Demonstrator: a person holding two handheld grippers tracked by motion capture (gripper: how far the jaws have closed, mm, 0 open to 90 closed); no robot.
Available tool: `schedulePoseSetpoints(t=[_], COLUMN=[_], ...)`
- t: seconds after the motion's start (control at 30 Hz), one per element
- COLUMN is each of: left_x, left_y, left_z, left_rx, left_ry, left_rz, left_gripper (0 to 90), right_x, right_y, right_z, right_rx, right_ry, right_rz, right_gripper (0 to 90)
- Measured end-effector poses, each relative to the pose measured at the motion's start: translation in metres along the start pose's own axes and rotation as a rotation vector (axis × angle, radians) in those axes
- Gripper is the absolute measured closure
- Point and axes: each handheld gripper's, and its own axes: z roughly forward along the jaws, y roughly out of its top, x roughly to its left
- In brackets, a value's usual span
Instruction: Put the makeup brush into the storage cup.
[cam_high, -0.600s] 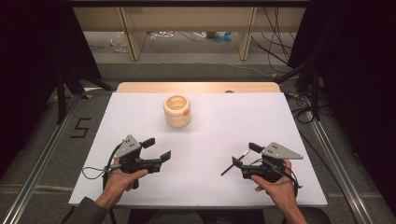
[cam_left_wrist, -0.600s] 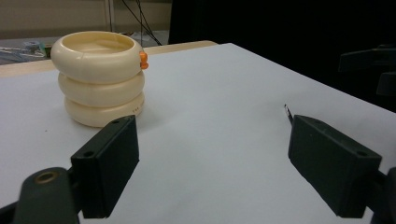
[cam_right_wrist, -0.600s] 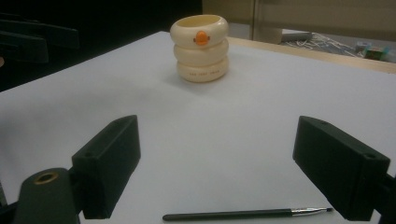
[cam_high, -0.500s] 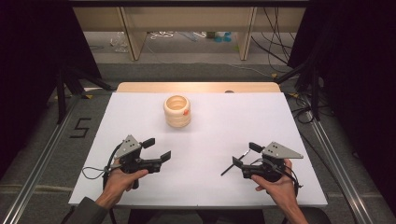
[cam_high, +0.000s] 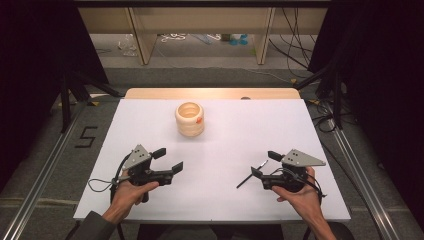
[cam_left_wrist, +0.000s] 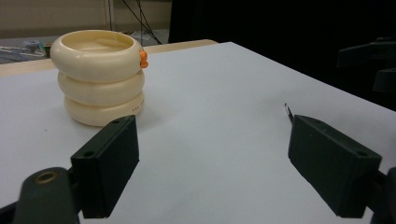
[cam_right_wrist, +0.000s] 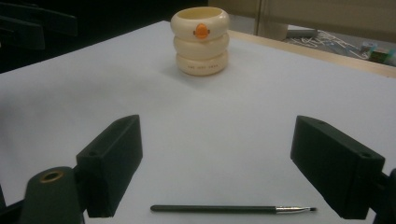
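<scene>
High view: cream ringed holder (cam_high: 190, 119), upright.

Ringed holder (cam_high: 190, 119) standing on table (cam_high: 300, 125), toward far edge, left of centre. Left gripper (cam_high: 167, 161) resting near-left, right gripper (cam_high: 262, 163) near-right, well apart. Brush (cam_right_wrist: 232, 209) lying on table between right gripper's spread jaws, well before holder.

We saw a cream-coloured, three-ringed plastic holder (cam_right_wrist: 200, 40) with an orange dot on its top ring, ahead of both black grippers. Between the right gripper's (cam_right_wrist: 233, 158) black jaws lay a thin dark-handled brush (cam_right_wrist: 219, 208) with a silver ferrule. The tabletop (cam_high: 240, 135) was plain white.
</scene>
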Motion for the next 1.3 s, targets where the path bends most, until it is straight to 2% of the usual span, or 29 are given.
schedulePoseSetpoints(t=[0.07,0.1,0.13,0.17,0.27,0.37,0.4,0.47,0.53,0.63,0.73,0.8,0.87,0.9,0.97,1.03,1.1,1.13,1.3], left_x=[0.000,0.000,0.000,0.000,0.000,0.000,0.000,0.001,0.001,0.001,0.001,0.000,0.000,0.001,0.002,0.002,0.002,0.001,0.001], left_y=[0.000,0.000,0.000,0.000,0.000,0.000,0.000,0.000,0.000,0.000,0.000,0.000,0.000,0.000,0.000,0.000,0.000,0.000,0.000], left_z=[0.000,0.000,0.000,0.000,0.000,0.000,0.000,0.000,0.000,0.000,0.001,0.001,0.002,0.002,0.002,0.002,0.002,0.002,0.003], left_rx=[-0.001,-0.001,-0.001,0.000,0.000,0.001,0.000,0.008,0.008,0.007,0.008,0.010,0.014,0.014,0.015,0.016,0.016,0.016,0.017], left_ry=[0.000,0.000,0.001,0.001,0.001,0.005,0.003,0.003,0.004,0.003,0.004,0.006,0.005,-0.001,0.002,0.001,0.001,0.001,0.001], left_rz=[0.001,-0.001,-0.001,-0.001,0.000,-0.013,-0.013,0.002,0.000,0.002,-0.002,-0.015,-0.012,0.005,0.003,0.005,0.004,0.002,-0.002], left_gripper=[15.9,15.9,15.9,15.9,16.0,16.0,16.0,16.0,16.0,16.0,16.0,16.0,16.0,16.0,16.0,16.0,16.0,16.0,16.0], right_x=[-0.002,-0.003,-0.005,-0.005,-0.008,-0.010,-0.012,-0.014,-0.017,-0.019,-0.023,-0.026,-0.027,-0.028,-0.029,-0.029,-0.031,-0.030,-0.033], right_y=[0.001,0.002,0.003,0.003,0.007,0.011,0.013,0.014,0.016,0.019,0.023,0.025,0.026,0.026,0.026,0.026,0.026,0.026,0.024], right_z=[0.001,0.002,0.004,0.004,0.006,0.009,0.012,0.013,0.016,0.018,0.021,0.022,0.024,0.027,0.032,0.034,0.037,0.038,0.047], right_rx=[0.009,0.022,0.048,0.048,0.085,0.120,0.147,0.157,0.181,0.233,0.277,0.311,0.342,0.357,0.384,0.399,0.418,0.442,0.515], right_ry=[0.003,0.027,0.035,0.035,0.041,0.073,0.083,0.089,0.099,0.102,0.102,0.119,0.124,0.127,0.137,0.137,0.136,0.141,0.160], right_rz=[-0.016,-0.022,-0.043,-0.043,-0.097,-0.120,-0.154,-0.160,-0.171,-0.189,-0.233,-0.258,-0.278,-0.302,-0.340,-0.340,-0.367,-0.355,-0.405], right_gripper=[18.4,18.7,18.8,18.8,18.4,17.7,17.0,17.0,17.0,17.4,19.4,20.7,22.3,23.4,25.5,25.8,26.1,26.8,28.3])
